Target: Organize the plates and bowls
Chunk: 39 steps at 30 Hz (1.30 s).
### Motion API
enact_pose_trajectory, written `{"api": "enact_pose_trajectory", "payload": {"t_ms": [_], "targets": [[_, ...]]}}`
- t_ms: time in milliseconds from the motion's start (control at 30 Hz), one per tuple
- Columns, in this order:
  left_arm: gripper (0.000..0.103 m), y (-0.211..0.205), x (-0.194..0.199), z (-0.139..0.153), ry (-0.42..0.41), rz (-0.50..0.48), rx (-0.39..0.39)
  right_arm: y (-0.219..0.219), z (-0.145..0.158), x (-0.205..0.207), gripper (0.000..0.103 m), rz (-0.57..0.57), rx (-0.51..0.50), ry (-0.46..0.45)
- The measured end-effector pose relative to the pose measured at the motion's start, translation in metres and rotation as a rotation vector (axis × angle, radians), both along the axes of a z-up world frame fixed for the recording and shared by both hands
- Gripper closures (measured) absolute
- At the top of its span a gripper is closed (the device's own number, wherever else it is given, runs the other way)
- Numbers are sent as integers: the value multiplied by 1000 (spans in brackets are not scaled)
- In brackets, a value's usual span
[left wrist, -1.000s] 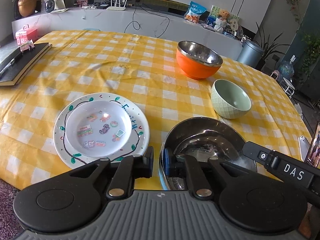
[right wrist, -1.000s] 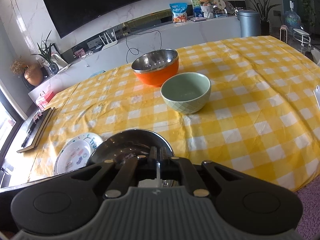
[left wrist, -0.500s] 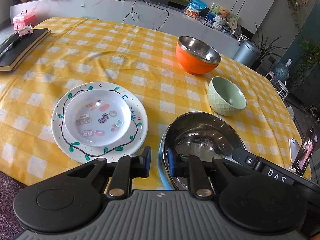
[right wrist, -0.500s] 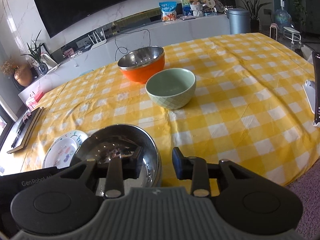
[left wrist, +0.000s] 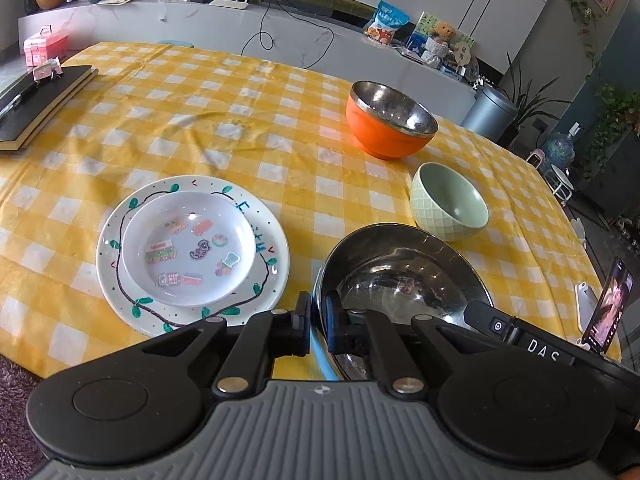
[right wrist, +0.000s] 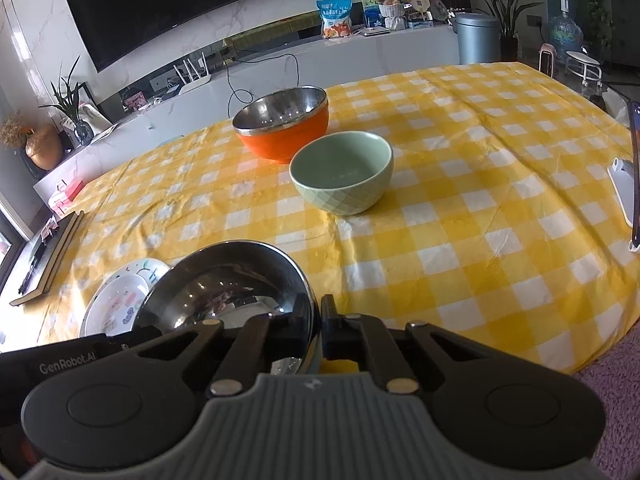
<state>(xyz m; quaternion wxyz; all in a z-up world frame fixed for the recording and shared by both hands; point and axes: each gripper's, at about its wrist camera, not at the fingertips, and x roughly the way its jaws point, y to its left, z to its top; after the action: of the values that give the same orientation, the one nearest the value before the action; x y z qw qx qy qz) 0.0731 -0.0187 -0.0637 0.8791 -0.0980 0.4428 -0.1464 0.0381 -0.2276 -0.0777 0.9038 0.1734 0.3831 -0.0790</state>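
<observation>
A large steel bowl with a light-blue outside (left wrist: 400,276) (right wrist: 224,284) is held at the table's near edge. My left gripper (left wrist: 318,322) is shut on its near-left rim. My right gripper (right wrist: 317,326) is shut on its right rim. A small white sticker plate (left wrist: 188,246) lies on a larger white plate with a vine pattern (left wrist: 276,240), left of the steel bowl; both show in the right wrist view (right wrist: 116,304). A green bowl (left wrist: 450,202) (right wrist: 342,178) and an orange steel-lined bowl (left wrist: 390,120) (right wrist: 282,122) stand farther back.
The table has a yellow checked cloth (left wrist: 240,120). A black notebook (left wrist: 36,100) lies at the far left. A phone on a stand (left wrist: 608,310) (right wrist: 634,172) stands at the right edge. A white counter with clutter (left wrist: 320,28) runs behind.
My right gripper opened half a second ago, then shut on the steel bowl's right rim. The left gripper kept its hold on the rim while its view rose and drew back slightly.
</observation>
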Motion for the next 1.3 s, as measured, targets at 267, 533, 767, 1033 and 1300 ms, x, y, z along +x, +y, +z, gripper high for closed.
{"api": "enact_pose_trajectory", "payload": {"t_ms": [267,533,767,1033,1300], "targets": [[96,-6,20,4,-16,20,-18,-5,3,21,100,-31,1,-25],[95,-9,28,-9,14,13,-40,-11,-6,30,99,-55,-1,0],[89,-7,27,-9,7,15,-53,-12,-9,29,95,-49,-1,-15],[68,-2,25,5,-69,28,-36,-13,2,22,73,-39,-42,-78],[67,-3,33,34,-167,20,57,-14,26,22,57,-32,-97,-168]]}}
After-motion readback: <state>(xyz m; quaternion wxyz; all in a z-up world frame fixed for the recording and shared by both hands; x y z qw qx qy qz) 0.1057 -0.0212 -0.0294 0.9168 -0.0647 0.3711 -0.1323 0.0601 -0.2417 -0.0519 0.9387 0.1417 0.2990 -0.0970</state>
